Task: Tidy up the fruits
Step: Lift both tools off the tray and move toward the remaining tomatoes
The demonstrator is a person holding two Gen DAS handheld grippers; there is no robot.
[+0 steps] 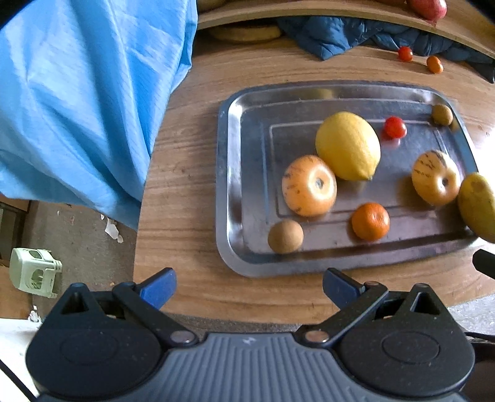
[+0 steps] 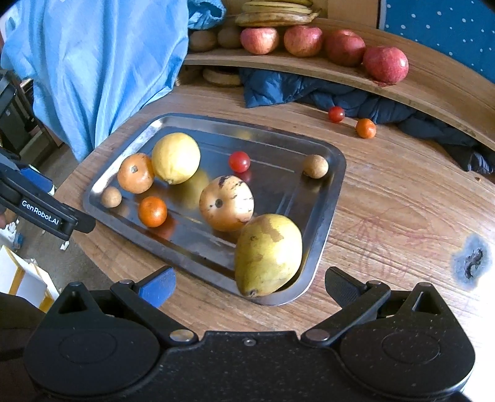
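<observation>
left gripper (image 1: 249,289) wide open, empty | right gripper (image 2: 249,287) wide open, empty | pear (image 2: 267,253) leaning on tray (image 2: 335,185) near corner rim | risk: nudge rolls it onto table (image 2: 402,201)

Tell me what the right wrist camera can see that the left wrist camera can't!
Only the right wrist view shows the bananas and the row of red apples along the shelf, the whole pear at the tray's near corner, and a dark burn mark on the table. Only the left wrist view shows the small pale stool on the floor. Both show the metal tray with the lemon, plus the cherry tomato and small orange loose on the table.
</observation>
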